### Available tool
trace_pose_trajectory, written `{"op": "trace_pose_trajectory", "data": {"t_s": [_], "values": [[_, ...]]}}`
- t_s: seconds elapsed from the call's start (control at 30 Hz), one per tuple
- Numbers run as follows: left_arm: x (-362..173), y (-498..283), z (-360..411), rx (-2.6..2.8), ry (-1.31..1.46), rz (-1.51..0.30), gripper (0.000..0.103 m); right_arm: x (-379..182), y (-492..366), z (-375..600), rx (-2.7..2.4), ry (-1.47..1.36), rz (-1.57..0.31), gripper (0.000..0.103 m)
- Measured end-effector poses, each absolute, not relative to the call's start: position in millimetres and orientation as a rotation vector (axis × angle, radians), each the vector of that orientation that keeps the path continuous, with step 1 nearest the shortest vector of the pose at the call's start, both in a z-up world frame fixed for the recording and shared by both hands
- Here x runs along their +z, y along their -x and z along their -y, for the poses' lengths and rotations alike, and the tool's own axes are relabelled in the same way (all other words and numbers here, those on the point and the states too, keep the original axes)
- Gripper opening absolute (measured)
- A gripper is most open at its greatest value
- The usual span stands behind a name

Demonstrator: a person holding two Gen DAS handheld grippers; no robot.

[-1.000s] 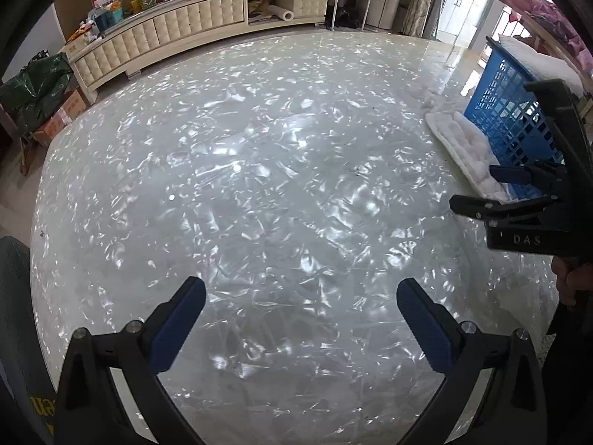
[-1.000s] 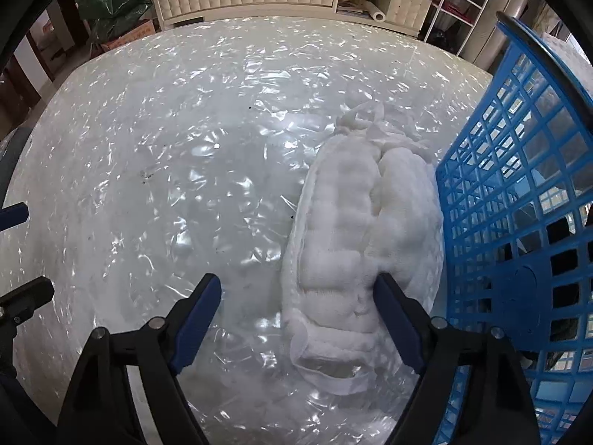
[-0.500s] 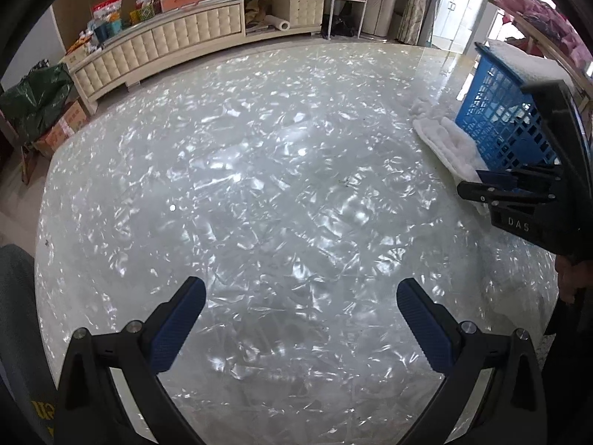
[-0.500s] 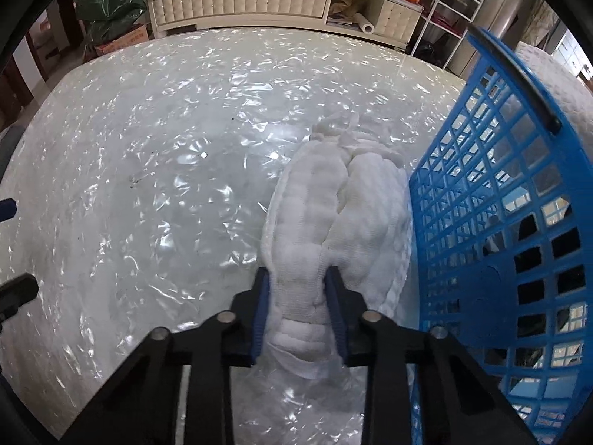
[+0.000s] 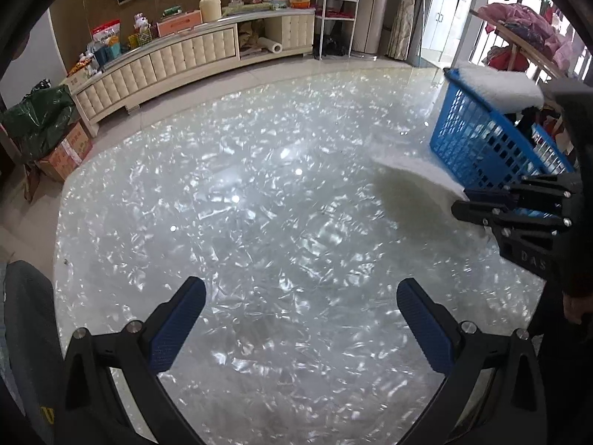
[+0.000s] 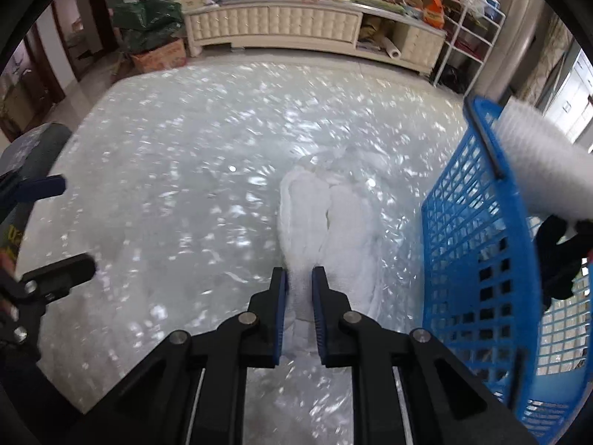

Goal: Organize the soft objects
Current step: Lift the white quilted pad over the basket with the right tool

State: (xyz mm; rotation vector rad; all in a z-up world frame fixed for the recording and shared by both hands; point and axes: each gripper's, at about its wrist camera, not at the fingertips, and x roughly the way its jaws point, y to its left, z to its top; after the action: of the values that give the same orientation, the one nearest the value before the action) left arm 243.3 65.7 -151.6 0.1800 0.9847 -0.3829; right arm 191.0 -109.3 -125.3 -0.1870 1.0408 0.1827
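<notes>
The right hand-held gripper (image 6: 298, 293) has its blue pads pinching the near end of the white quilted cloth (image 6: 333, 222), and its jaws are closing further on the soft bulk, which makes sense since a thick, squashy fold needs to be squeezed down before it can be carried. The cloth trails away from the pads, its far end blurred over the glossy, pearl-patterned desk (image 5: 241, 222), just beside the blue basket (image 6: 478, 259). That basket stands at the right edge of the desk with another white fluffy item (image 6: 545, 170) draped over its rim, so it is likely the place where soft things are being gathered, and holding the cloth by one end would let it be lifted over the wall. The left hand-held gripper (image 5: 300, 319) hangs over bare desk with its jaws spread wide and nothing between them, apparently kept free and out of the way
</notes>
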Motion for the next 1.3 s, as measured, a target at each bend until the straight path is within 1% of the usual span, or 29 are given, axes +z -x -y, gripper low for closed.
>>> {"op": "trace_pose_trajectory", "data": {"t_s": [0.2,0.73,1.03,1.3], "values": [[-127.2,-224.3,-62.0,-0.38,-0.173,-0.958,0.102,-91.4,-151.3,102.4,0.249,0.189,-0.995,0.013],[-64.6,-157.0,-37.8,-0.351,-0.165,-0.878,0.102,-31.8,-81.9,118.9,0.32,0.189,-0.848,0.013],[-43.6,-137.3,-3.9,-0.368,-0.179,-0.839,0.102,-23.9,-82.3,142.2,0.304,0.172,-0.796,0.013],[-24.0,-138.2,24.0,-0.341,-0.194,-0.81,0.103,-13.3,-84.8,176.4,0.269,0.13,-0.758,0.012]]}}
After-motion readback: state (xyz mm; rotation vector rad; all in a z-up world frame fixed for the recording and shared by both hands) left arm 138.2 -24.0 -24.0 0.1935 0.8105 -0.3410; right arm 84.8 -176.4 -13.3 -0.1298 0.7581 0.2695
